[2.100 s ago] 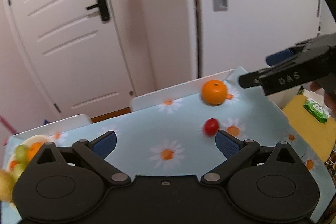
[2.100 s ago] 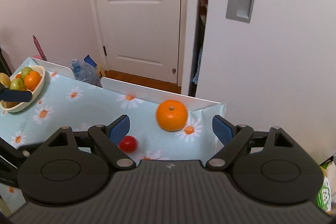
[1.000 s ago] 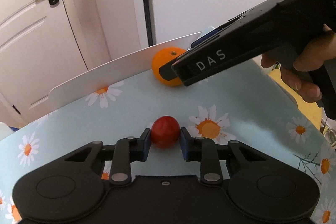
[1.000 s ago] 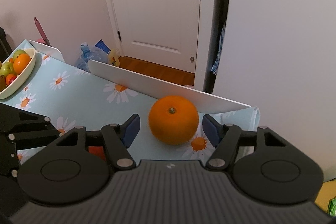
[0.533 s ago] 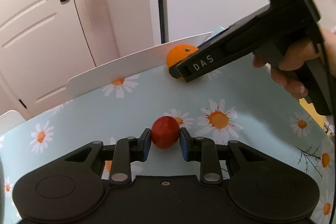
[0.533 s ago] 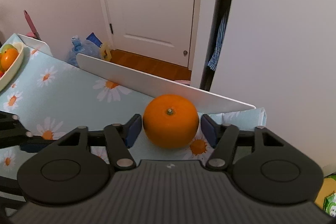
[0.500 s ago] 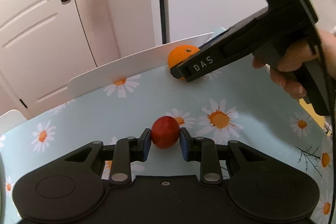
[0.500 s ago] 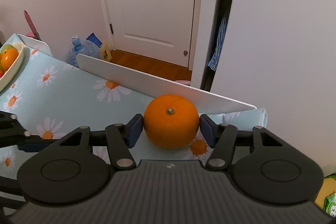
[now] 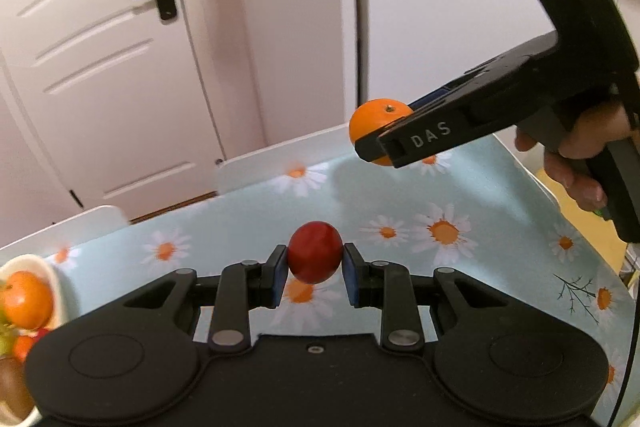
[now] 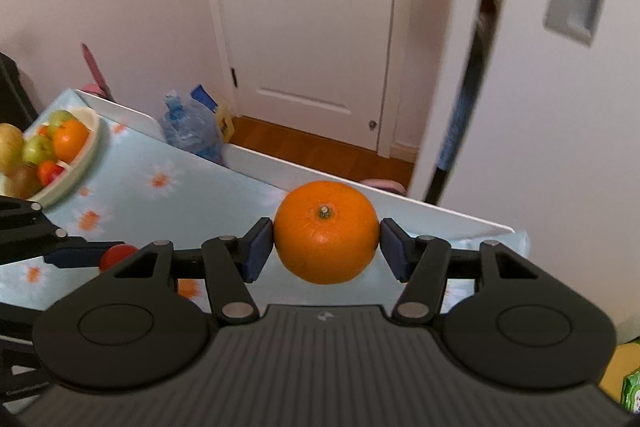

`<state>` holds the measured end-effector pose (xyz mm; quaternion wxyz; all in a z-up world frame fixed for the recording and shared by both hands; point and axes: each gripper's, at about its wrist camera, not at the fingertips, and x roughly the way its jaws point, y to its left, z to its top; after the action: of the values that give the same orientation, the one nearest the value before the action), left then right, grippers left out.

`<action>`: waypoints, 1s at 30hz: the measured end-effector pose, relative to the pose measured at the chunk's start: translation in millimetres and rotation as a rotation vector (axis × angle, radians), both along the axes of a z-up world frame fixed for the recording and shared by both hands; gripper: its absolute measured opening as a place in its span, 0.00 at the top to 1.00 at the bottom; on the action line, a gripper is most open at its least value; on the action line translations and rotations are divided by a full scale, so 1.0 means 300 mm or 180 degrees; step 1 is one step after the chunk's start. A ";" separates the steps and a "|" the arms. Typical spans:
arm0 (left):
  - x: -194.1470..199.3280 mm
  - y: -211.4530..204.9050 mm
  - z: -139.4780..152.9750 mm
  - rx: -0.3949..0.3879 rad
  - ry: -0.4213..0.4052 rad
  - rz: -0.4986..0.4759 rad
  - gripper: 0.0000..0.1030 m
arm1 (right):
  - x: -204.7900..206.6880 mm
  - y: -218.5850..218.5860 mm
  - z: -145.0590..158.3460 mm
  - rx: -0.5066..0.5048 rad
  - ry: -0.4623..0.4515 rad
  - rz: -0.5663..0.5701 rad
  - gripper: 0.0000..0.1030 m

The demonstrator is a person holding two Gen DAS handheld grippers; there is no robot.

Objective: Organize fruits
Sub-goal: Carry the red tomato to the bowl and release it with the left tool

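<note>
My left gripper [image 9: 315,273] is shut on a small red tomato [image 9: 315,257] and holds it above the daisy tablecloth [image 9: 492,227]. My right gripper [image 10: 326,247] is shut on an orange [image 10: 326,231] and holds it lifted off the table. In the left wrist view the right gripper [image 9: 384,143] holds the orange [image 9: 372,119] at the upper right. A white fruit bowl [image 10: 76,167] with several fruits sits at the table's left end; it also shows in the left wrist view [image 9: 40,269]. The tomato [image 10: 116,254] shows partly hidden in the right wrist view.
White chair backs [image 10: 360,191] stand along the table's far edge. A water bottle [image 10: 188,131] lies on the floor behind. A white door [image 10: 312,27] and a fridge [image 10: 560,107] are beyond. A yellow stool with a green packet [image 10: 632,391] is at the right.
Both grippers have lifted their fruits off the table and swung left. The bowl has come into both views. The right gripper closed fully on the orange.
</note>
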<state>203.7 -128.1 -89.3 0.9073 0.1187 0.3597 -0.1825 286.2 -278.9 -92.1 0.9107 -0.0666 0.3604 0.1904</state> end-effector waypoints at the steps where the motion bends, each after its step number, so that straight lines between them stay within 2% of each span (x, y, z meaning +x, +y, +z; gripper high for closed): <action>1: -0.010 0.018 0.016 -0.0006 -0.0017 0.0025 0.69 | -0.014 0.020 0.017 0.0009 -0.0013 0.0012 0.29; 8: -0.081 0.188 0.124 -0.0060 -0.0133 0.0224 0.69 | -0.101 0.202 0.137 0.0107 -0.0084 0.0089 0.29; 14: -0.118 0.382 0.189 -0.0082 -0.0181 0.0388 0.69 | -0.154 0.379 0.194 0.0168 -0.0094 0.0133 0.29; 23: -0.121 0.649 0.230 -0.0010 -0.0245 0.0567 0.69 | -0.204 0.631 0.203 0.0245 -0.0025 0.0154 0.29; 30: -0.039 0.820 0.216 0.0047 -0.0215 0.0628 0.69 | -0.193 0.792 0.162 0.0238 0.0049 0.0075 0.29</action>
<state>192.1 117.9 -24.6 0.9316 0.0955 0.3402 -0.0855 228.2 -41.2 -43.6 0.9074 -0.0354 0.3593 0.2150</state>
